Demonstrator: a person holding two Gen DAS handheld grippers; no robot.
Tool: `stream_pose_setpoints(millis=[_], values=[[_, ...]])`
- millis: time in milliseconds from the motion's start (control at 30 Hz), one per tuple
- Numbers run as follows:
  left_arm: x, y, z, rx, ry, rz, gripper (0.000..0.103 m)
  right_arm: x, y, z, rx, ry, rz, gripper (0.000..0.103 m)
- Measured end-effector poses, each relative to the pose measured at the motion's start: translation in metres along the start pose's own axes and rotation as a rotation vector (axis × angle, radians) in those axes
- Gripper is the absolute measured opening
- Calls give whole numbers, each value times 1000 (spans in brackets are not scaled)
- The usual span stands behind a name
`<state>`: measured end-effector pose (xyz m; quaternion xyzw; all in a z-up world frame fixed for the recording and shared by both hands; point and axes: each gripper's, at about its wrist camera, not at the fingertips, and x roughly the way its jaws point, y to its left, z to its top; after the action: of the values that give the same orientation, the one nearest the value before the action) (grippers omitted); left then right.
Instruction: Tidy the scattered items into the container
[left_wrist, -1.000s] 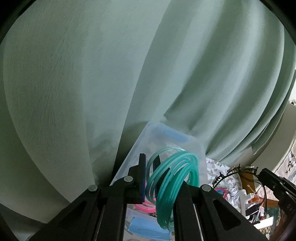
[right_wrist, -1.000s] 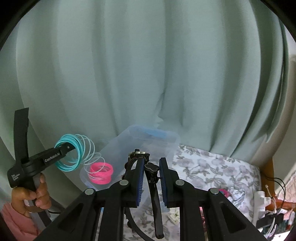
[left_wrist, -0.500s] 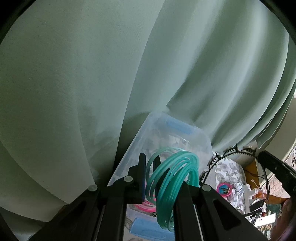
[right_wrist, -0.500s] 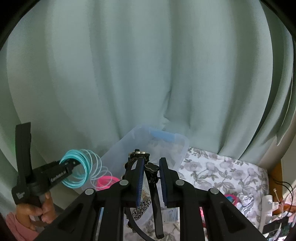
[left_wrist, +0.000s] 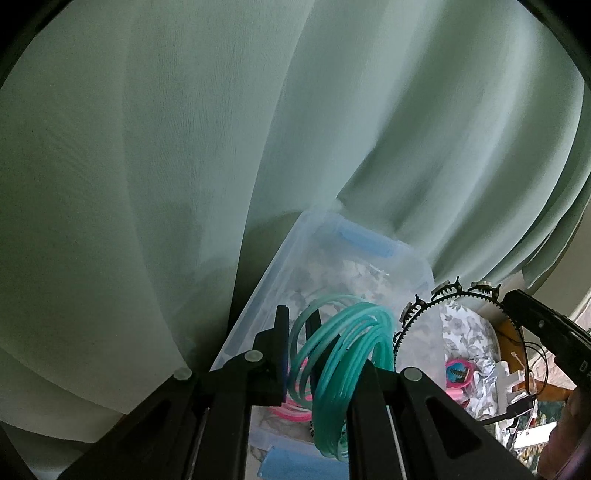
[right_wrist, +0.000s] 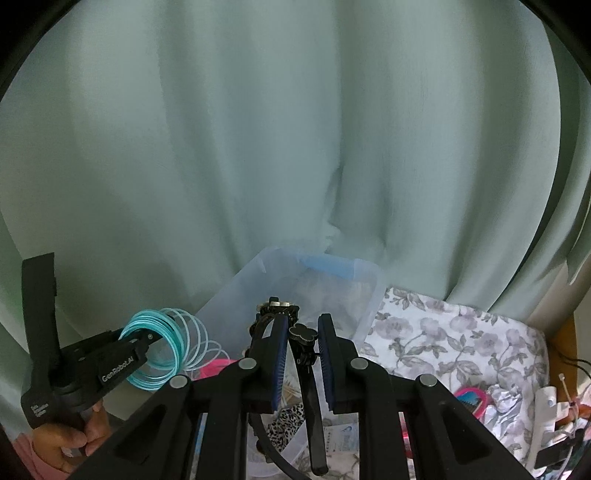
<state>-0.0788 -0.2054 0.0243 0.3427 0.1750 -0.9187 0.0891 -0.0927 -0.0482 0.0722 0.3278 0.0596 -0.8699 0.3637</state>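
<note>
A clear plastic box (left_wrist: 413, 258) (right_wrist: 369, 273) with blue handle clips stands against the curtain. My left gripper (left_wrist: 297, 319) (right_wrist: 149, 343) is shut on a bunch of teal rings (left_wrist: 347, 354) (right_wrist: 159, 343), held over the box's near left side. Between the blue pads of my right gripper (right_wrist: 301, 323) (left_wrist: 515, 301) sits a black toothed headband (right_wrist: 306, 373) (left_wrist: 443, 295) with small ornaments, and the gripper is shut on it. It hangs above the box's right part. Pink rings (left_wrist: 291, 410) (right_wrist: 218, 365) and a leopard-print piece (right_wrist: 284, 424) lie inside the box.
A pale green curtain (right_wrist: 295, 147) fills the background right behind the box. To the right lies a floral cloth (right_wrist: 443, 332) with a pink hair clip (right_wrist: 472, 398) (left_wrist: 458, 373), white plugs and cables (right_wrist: 546, 406), and a wooden edge (right_wrist: 565, 332). A hand (right_wrist: 74, 439) holds the left gripper.
The right gripper has carried the headband leftward, from beside the box to above its right rim. The left gripper still holds the teal rings and sits lower and closer to the box.
</note>
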Motion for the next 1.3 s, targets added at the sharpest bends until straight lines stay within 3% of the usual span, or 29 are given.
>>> stream_pose_setpoints(millis=[300,667,867,1300], values=[[9,0,-1,3,20,10,8,13,-2,-3,7,29,-2,19],[15,3,-2,-32,62,15,46,17,-2,-5,-2,48,-17,24],[10,1,-2,-26,50,7,53,14,-3,-6,-2,51,-20,25],[-5,-9,-2,-8,22,2,53,0,-4,-12,4,36,-20,25]])
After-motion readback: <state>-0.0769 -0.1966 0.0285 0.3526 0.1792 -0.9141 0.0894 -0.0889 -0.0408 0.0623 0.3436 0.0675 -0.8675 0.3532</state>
